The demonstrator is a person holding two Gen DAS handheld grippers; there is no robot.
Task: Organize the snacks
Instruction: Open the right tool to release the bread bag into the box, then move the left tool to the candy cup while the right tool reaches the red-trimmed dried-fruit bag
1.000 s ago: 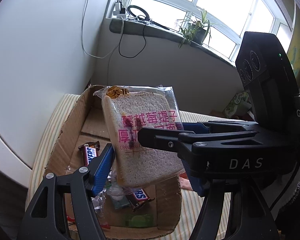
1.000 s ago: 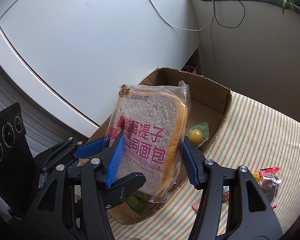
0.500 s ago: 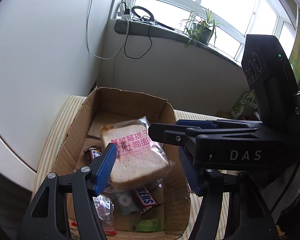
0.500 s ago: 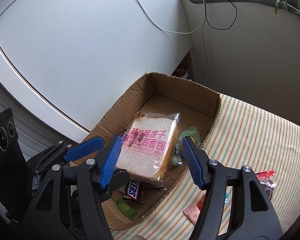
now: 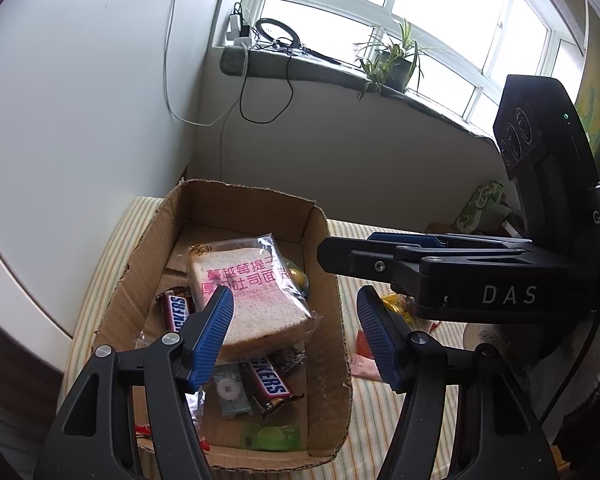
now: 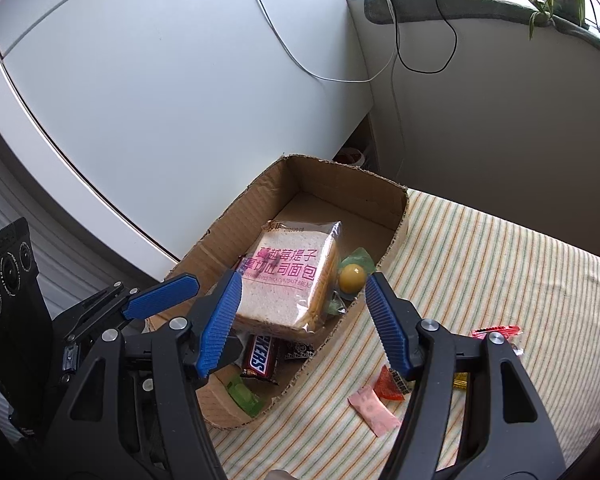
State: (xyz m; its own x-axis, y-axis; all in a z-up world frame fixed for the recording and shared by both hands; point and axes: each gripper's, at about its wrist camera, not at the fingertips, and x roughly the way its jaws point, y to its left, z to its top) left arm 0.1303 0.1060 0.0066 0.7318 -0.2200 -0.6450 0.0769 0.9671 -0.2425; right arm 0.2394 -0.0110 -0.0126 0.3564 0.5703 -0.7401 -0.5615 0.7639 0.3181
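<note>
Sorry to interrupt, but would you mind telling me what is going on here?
A person with two handheld grippers is sorting snacks into a cardboard box. The bagged toast slice lies inside it on the Snickers bars. The right gripper, its jaws just opened, and the left gripper are both empty. Small packets wait on the striped cloth.

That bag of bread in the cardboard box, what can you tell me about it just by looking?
The packaged bread is thick-cut white toast, sealed in a clear, crinkly plastic wrapper printed with pink Chinese characters and a small gold logo at the top. It lies tilted, label up, inside the cardboard box, resting on other snacks: a Snickers bar pokes out beneath it and a green-wrapped yellow sweet sits beside it. Neither gripper touches it.
</note>
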